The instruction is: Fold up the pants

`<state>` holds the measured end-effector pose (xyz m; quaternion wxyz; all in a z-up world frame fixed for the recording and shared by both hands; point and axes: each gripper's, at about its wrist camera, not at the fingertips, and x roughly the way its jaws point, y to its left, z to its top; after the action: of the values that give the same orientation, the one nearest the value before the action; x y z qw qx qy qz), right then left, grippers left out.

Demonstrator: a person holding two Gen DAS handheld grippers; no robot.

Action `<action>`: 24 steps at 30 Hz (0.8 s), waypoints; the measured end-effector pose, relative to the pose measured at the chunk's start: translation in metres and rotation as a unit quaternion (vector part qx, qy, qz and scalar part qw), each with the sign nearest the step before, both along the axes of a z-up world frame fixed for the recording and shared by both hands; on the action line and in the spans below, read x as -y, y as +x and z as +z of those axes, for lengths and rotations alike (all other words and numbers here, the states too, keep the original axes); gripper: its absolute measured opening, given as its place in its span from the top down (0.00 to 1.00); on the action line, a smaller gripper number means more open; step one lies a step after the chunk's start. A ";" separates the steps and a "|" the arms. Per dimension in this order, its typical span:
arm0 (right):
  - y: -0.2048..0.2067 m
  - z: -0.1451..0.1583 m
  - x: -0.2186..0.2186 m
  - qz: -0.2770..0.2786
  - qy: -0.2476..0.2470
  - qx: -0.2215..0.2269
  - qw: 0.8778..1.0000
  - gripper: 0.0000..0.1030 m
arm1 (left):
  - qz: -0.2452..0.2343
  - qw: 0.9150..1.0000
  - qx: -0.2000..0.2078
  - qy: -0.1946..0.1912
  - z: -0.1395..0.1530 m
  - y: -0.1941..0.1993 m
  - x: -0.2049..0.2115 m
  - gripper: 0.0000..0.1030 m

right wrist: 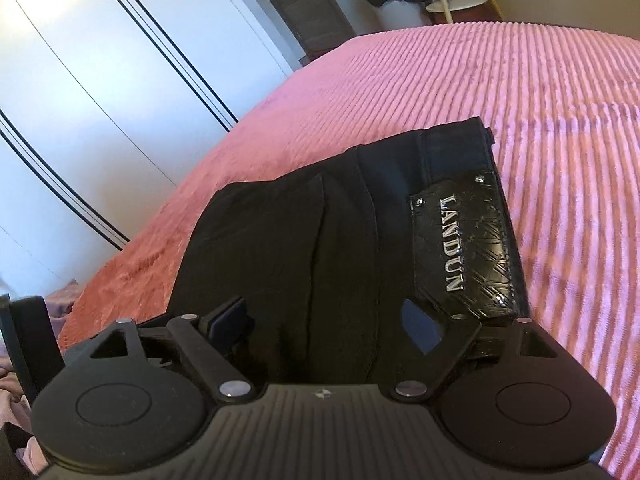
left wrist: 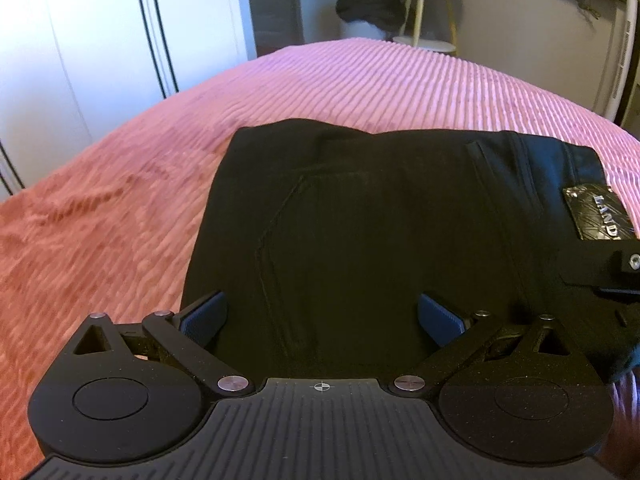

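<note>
since the black denim pants (left wrist: 360, 220) already lie as a compact folded stack on the pink ribbed bed cover (left wrist: 360, 80), both the left hand-held gripper (left wrist: 322, 316) and right hand-held gripper (right wrist: 324, 328), spread wide and pinching nothing, should likely just press edges flat near the waistband patch (right wrist: 460, 240).

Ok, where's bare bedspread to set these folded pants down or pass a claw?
Bare pink bedspread lies left of the folded pants toward the white wardrobe, and beyond them toward the side table. More lies right of the waistband patch. Crowded: both open claws over the pants' near edge.
</note>
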<state>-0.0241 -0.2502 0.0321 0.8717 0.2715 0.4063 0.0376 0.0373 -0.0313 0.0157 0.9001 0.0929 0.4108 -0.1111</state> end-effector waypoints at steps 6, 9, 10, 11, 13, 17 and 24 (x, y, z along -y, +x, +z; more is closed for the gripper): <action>0.001 -0.004 0.005 0.004 0.024 -0.016 1.000 0.14 | 0.002 1.000 0.003 -0.001 -0.001 -0.006 0.000 0.00; -0.001 -0.004 0.010 0.004 0.039 -0.018 0.999 0.14 | -0.003 1.000 0.005 -0.014 0.000 -0.008 -0.005 0.00; -0.003 -0.003 0.016 0.001 0.056 -0.016 0.998 0.14 | -0.009 1.000 0.005 -0.027 0.001 -0.008 -0.010 0.00; -0.006 -0.003 0.024 0.000 0.076 -0.014 0.997 0.14 | -0.019 0.999 0.007 -0.045 0.002 -0.009 -0.016 0.00; -0.015 -0.003 0.045 -0.012 0.117 -0.002 0.993 0.14 | -0.045 0.995 0.007 -0.091 0.003 -0.008 -0.036 0.00; -0.031 -0.008 0.088 -0.057 0.113 -0.004 0.992 0.14 | -0.057 0.977 -0.019 -0.202 0.010 0.006 -0.072 0.00; -0.012 -0.056 0.126 -0.071 0.198 -0.055 0.976 0.16 | 0.028 0.942 -0.083 -0.324 -0.007 0.056 -0.121 0.00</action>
<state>-0.0364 -0.3759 -0.0239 0.7775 0.4687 0.4174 0.0402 0.0936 0.0898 0.0090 0.8473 -0.2245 0.4280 -0.2203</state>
